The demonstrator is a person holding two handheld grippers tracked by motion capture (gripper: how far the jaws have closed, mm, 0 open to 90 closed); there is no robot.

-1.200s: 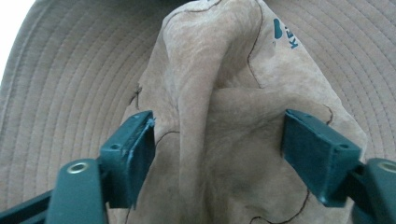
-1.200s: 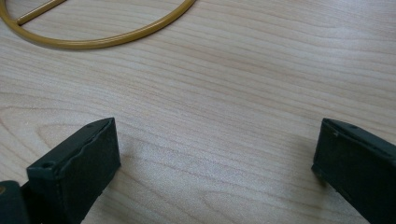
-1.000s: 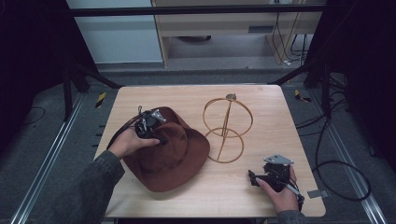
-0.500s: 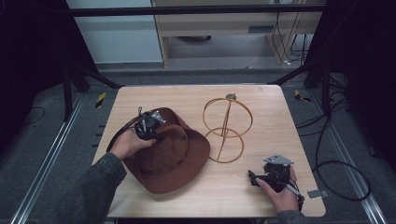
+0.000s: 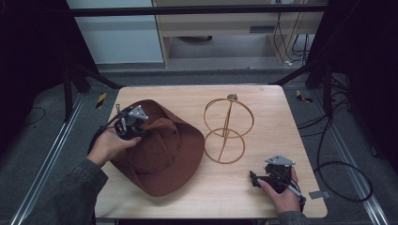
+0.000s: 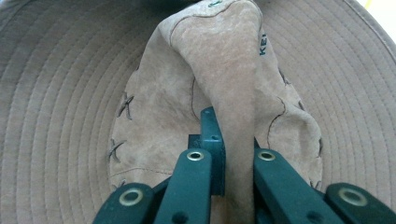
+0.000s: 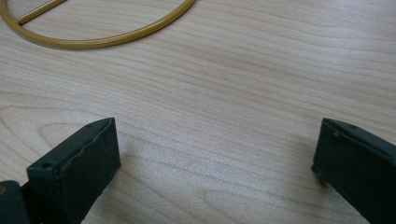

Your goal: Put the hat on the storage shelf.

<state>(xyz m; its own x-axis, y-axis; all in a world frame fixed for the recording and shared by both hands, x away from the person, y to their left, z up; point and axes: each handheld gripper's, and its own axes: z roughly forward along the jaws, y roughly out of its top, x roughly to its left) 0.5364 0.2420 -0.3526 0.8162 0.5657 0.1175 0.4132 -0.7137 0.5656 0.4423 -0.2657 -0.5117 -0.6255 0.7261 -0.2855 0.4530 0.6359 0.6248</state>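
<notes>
A brown wide-brimmed hat (image 5: 162,157) lies on the left half of the wooden table (image 5: 277,105), its left side tipped up off the wood. My left gripper (image 5: 142,133) is shut on a pinched fold of the suede crown (image 6: 224,70); in the left gripper view the fold runs up between the jaws of that gripper (image 6: 231,140), with the stitched brim (image 6: 60,93) around it. My right gripper (image 5: 256,179) rests low at the front right of the table, and its jaws (image 7: 215,154) stand open over bare wood.
A brass wire hat stand (image 5: 228,129), made of two rings on a rod, stands at the table's middle right; its base ring (image 7: 107,39) lies just beyond my right gripper. Dark frame bars and cables (image 5: 328,154) surround the table.
My left gripper has closed on the crown and risen toward the left, pulling the hat's left side up off the table. The right hand has stayed where it was.
</notes>
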